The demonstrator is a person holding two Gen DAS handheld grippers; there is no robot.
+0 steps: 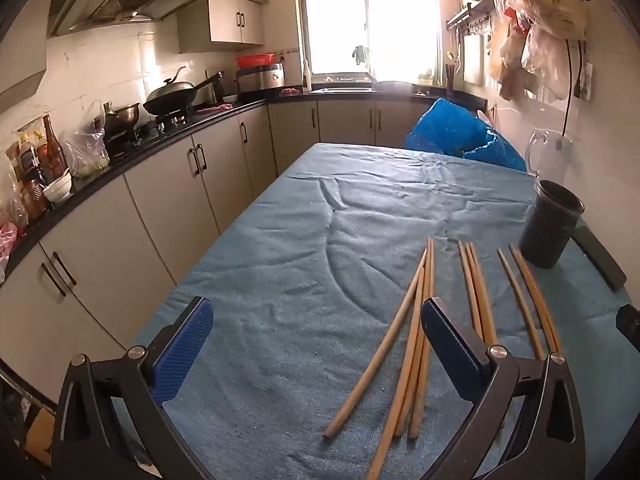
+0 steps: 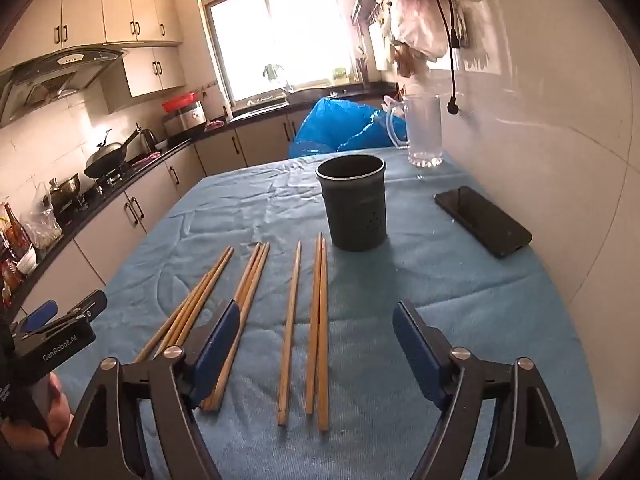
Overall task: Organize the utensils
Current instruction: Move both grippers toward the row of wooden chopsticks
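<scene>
Pale wooden chopsticks (image 2: 294, 332) lie loose on the blue cloth-covered table (image 2: 460, 300), all pointing roughly the same way toward the far end, sorted into a few small groups; laid flat and parallel like this, they are likely set out so each can be picked up along its length. Just beyond their far tips stands the dark grey cylindrical utensil holder (image 2: 354, 204), upright with its mouth open upward. What shows of its inside looks empty, though the bottom is hidden; no chopstick stands in it, so the organizing appears not yet begun. The right gripper (image 2: 316, 344) hangs above the near ends of the rightmost chopsticks, its blue-padded jaws spread wide with nothing between the pads and nothing held. The left gripper (image 1: 316, 340) hovers over the leftmost fan of chopsticks, jaws fully apart and likewise empty. Further back, a clear glass pitcher (image 2: 424, 132) stands near the white wall; it seems empty. A black smartphone (image 2: 482, 220) lies flat to the holder's right, well clear of the chopsticks.
</scene>
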